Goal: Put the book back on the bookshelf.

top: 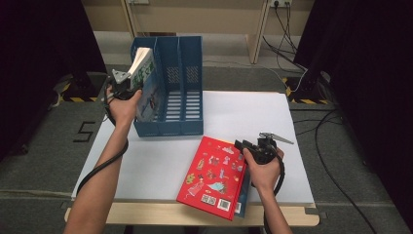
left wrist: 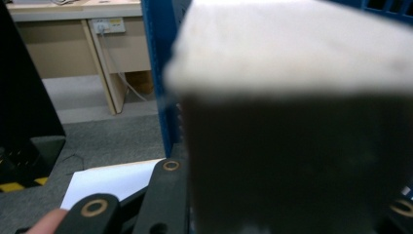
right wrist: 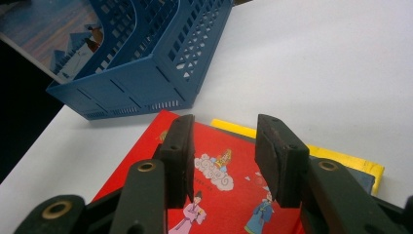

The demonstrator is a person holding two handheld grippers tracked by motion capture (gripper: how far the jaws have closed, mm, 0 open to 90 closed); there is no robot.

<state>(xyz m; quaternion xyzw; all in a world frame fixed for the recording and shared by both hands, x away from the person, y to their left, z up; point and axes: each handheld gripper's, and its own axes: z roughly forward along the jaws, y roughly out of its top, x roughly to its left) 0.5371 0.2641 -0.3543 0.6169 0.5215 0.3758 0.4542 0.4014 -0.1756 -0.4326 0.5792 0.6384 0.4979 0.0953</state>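
"5" on floor mat (top: 85,130)

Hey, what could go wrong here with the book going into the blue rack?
1. The book leans in the rack's left slot, still in the left gripper; let go, it may tip over.
2. The red book overhangs the table's front edge; the open right gripper could nudge it off.

Bare forearms; black gripper (top: 243,145) jaws with brass-ringed pivots.
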